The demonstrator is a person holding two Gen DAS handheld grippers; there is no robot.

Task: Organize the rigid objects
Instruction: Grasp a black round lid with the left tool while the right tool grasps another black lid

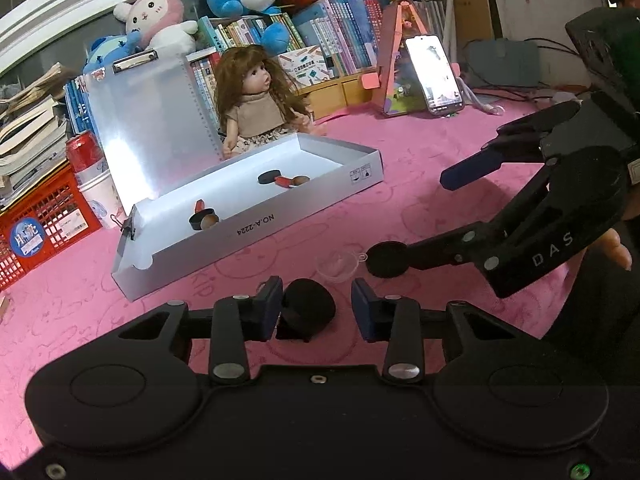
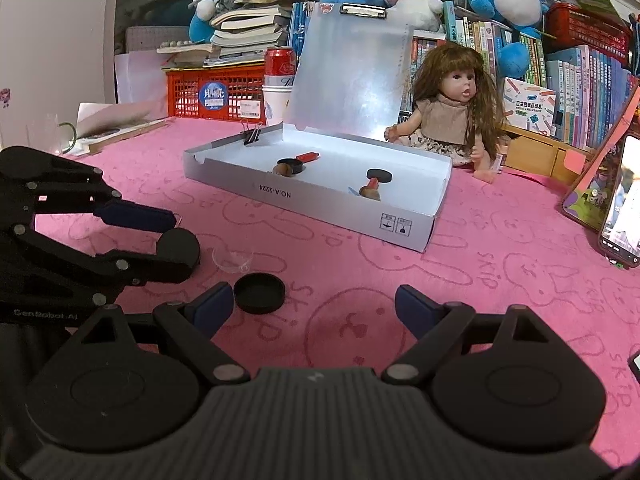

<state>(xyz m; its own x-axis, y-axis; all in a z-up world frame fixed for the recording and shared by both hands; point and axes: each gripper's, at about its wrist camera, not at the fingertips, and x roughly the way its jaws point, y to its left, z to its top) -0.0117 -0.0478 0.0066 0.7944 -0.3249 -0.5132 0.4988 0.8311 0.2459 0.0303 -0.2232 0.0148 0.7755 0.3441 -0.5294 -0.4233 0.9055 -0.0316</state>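
Black cap [image 2: 259, 293] sits on pink cloth [image 2: 500, 280] at about 11 o'clock of the right gripper [image 2: 314, 306], just off its left finger; jaws wide, holding nothing. Left gripper [image 1: 316, 306] also spread, straddling the cap [image 1: 308, 310], not clamped. Judgement: centre the cap between the pads, close on its rim, keep it level, avoid the clear cup [image 1: 340, 266], carry to the box [image 2: 412, 236] at 12 o'clock. Box reads "NO.A-2224"; grippers read "GenRobot.AI", "DAS".
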